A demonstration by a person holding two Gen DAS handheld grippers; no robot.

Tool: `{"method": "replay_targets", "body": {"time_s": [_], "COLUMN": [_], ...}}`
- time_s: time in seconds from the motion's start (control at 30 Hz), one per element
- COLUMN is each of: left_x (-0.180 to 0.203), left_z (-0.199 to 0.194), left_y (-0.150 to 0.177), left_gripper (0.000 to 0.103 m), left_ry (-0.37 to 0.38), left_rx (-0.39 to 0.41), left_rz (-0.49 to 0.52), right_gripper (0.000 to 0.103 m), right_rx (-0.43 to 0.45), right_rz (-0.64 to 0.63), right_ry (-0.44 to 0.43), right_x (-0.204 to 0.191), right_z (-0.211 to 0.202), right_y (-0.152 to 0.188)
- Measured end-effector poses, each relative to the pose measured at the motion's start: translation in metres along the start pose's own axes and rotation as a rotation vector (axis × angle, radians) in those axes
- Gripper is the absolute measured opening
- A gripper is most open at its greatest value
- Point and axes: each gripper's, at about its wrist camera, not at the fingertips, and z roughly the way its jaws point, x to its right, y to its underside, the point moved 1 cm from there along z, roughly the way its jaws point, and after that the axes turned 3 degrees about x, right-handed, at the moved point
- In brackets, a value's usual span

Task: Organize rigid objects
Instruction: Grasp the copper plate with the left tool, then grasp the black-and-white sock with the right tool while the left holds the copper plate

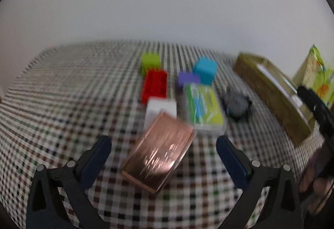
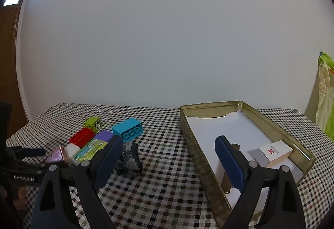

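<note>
My left gripper (image 1: pixel 163 145) hangs over the checked cloth (image 1: pixel 62 103) with its jaws wide apart and nothing between the pads; the copper-pink box (image 1: pixel 159 153) lies flat on the cloth under the gap, askew to my fingers, so I judge it to be the next thing I go for. The view is blurred, so I cannot tell how close the pads are to it. Behind it the loose things sit bunched together: a white block (image 1: pixel 160 108) touching the box's far end, a green packet (image 1: pixel 203 107) just beside that, then a red brick (image 1: pixel 155 84), a lime cube (image 1: pixel 150 61), a purple block (image 1: pixel 187 78) and a blue brick (image 1: pixel 205 69) further back, with a dark grey lump (image 1: pixel 237 104) off to the side nearer the tin (image 1: pixel 271 95). My right gripper (image 2: pixel 169 158) is also open and empty, its jaws straddling the tin's near wall (image 2: pixel 200 166), one finger over the cloth and one over the tin's white lining. A white carton (image 2: pixel 275 151) already lies in the tin's near corner against the wall, which I take as the start of the sorting: the tin is the place to gather things, and the pile on the cloth is what is left. Most of the job seems ahead of me. The copper box is slick and lies skewed, so I would square my left jaws to its long sides before closing.
</note>
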Motion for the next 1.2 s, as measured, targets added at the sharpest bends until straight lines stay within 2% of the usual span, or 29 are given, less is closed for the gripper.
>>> {"method": "replay_targets", "body": {"time_s": [0.07, 0.1, 0.2, 0.23, 0.27, 0.33, 0.53, 0.67, 0.77, 0.83, 0.93, 1.2], "left_x": [-0.008, -0.011, -0.005, -0.002, -0.001, 0.001, -0.016, -0.022, -0.024, -0.028, -0.032, -0.036], "left_z": [0.008, 0.010, 0.008, 0.008, 0.006, 0.005, -0.001, -0.016, -0.032, -0.037, -0.036, -0.035], "left_y": [0.002, 0.003, 0.003, 0.004, 0.005, 0.005, 0.003, -0.001, -0.004, -0.005, -0.009, -0.007], "left_gripper": [0.093, 0.093, 0.086, 0.078, 0.063, 0.048, 0.046, 0.046, 0.046, 0.046, 0.046, 0.046], "left_ry": [-0.015, -0.029, -0.045, -0.047, -0.041, -0.032, -0.023, -0.048, -0.087, -0.104, -0.124, -0.131], "left_rx": [-0.045, -0.054, -0.053, -0.053, -0.050, -0.043, -0.007, 0.094, 0.210, 0.249, 0.268, 0.257], "left_rz": [-0.033, -0.052, -0.032, -0.023, -0.015, -0.012, -0.070, -0.106, -0.110, -0.119, -0.139, -0.171], "right_gripper": [0.091, 0.091, 0.091, 0.091, 0.091, 0.092, 0.092, 0.091, 0.091, 0.091, 0.091, 0.091], "right_rx": [-0.011, -0.021, -0.046, -0.054, -0.059, -0.072, -0.100, -0.155, -0.214, -0.249, -0.305, -0.446], "right_rz": [0.004, 0.008, 0.025, 0.032, 0.035, 0.040, 0.030, 0.030, 0.027, 0.025, 0.022, -0.043], "right_ry": [-0.010, -0.012, -0.017, -0.019, -0.019, -0.018, -0.032, -0.056, -0.083, -0.098, -0.118, -0.138], "right_x": [0.000, 0.000, -0.001, 0.000, 0.001, 0.001, -0.007, -0.013, -0.021, -0.027, -0.037, -0.065], "right_z": [0.000, 0.001, 0.006, 0.008, 0.009, 0.012, 0.020, 0.033, 0.045, 0.054, 0.071, 0.103], "right_y": [0.002, 0.002, 0.001, 0.002, 0.001, 0.002, 0.003, 0.003, 0.005, 0.006, 0.008, 0.018]}}
